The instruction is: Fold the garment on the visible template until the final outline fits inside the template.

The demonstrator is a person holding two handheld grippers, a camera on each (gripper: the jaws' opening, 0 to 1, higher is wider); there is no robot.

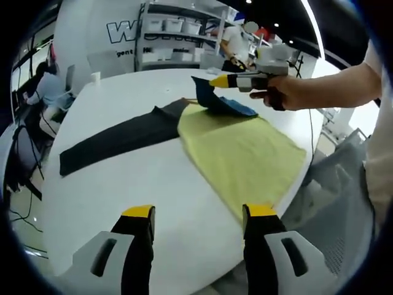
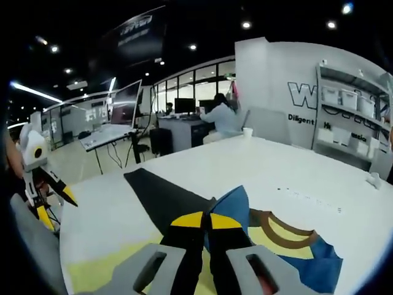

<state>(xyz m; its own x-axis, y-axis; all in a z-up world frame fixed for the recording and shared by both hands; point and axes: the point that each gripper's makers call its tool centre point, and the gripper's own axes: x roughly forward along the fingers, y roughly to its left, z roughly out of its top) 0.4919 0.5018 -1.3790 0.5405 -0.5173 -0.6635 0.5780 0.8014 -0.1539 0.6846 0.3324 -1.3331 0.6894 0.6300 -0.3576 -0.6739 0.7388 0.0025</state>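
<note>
Right gripper point(image 1: 214, 81) pinching blue garment point(image 1: 222, 102) — yellow template point(image 1: 245, 153)

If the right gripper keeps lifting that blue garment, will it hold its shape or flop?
Probably flop: the blue garment already peaks at the right gripper and sags onto the yellow template. It looks thin and light, so it would likely drape and slide easily on the smooth table.

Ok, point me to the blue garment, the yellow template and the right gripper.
blue garment point(image 1: 228, 106): left gripper view, on the bunched part lying on the template's far end.
yellow template point(image 1: 245, 157): left gripper view, on its bare middle.
right gripper point(image 1: 214, 82): left gripper view, at its yellow tips, shut on the garment's raised edge.
</note>
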